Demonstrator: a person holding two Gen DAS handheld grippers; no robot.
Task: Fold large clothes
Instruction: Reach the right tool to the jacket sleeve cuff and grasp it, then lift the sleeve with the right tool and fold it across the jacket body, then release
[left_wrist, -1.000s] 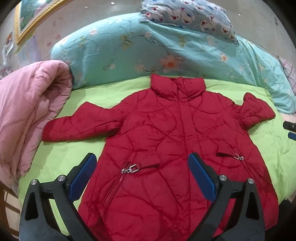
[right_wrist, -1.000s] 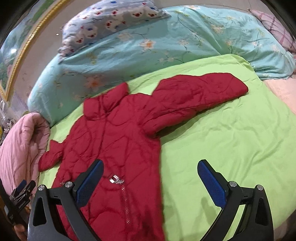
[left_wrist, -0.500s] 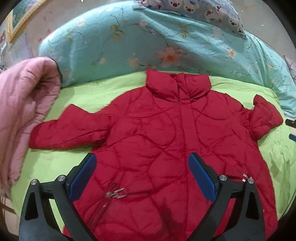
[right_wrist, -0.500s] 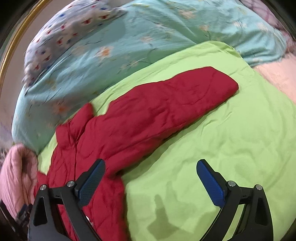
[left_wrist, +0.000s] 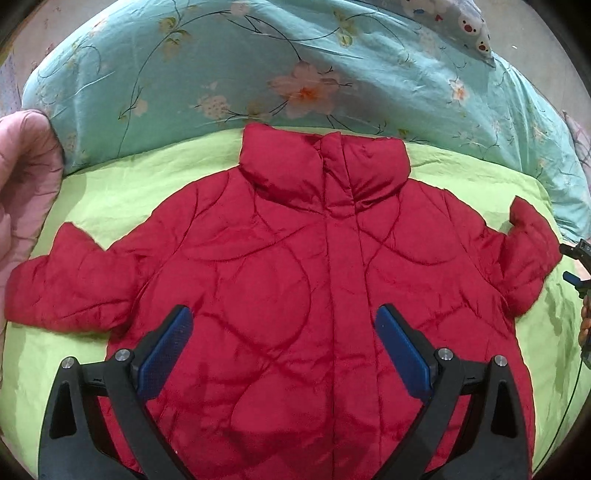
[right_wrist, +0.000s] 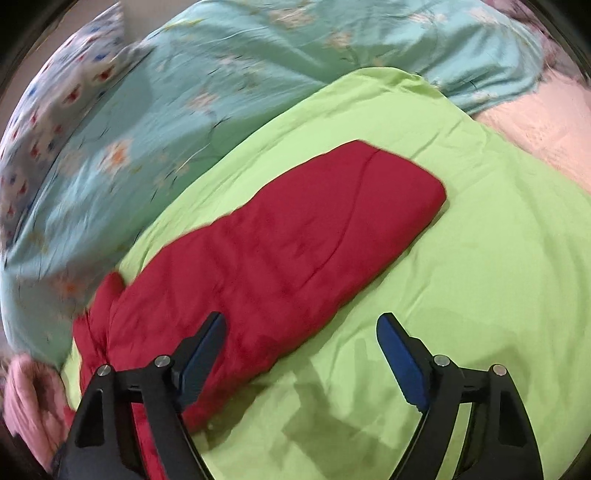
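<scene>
Red padded jacket (left_wrist: 295, 295) looks soft, puffy, slippery; take its sleeve (right_wrist: 314, 236) ahead of the closing, empty right claw (right_wrist: 301, 350); left claw (left_wrist: 284, 347) gapes empty

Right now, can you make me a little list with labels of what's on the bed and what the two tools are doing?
garment: red quilted puffer jacket, front up, sleeves spread
surface: lime green bedsheet
behind: turquoise floral duvet
side: pink quilted blanket
left tool: open above jacket's front
right tool: closing beside sleeve, gripping nothing
fold: not started
</scene>
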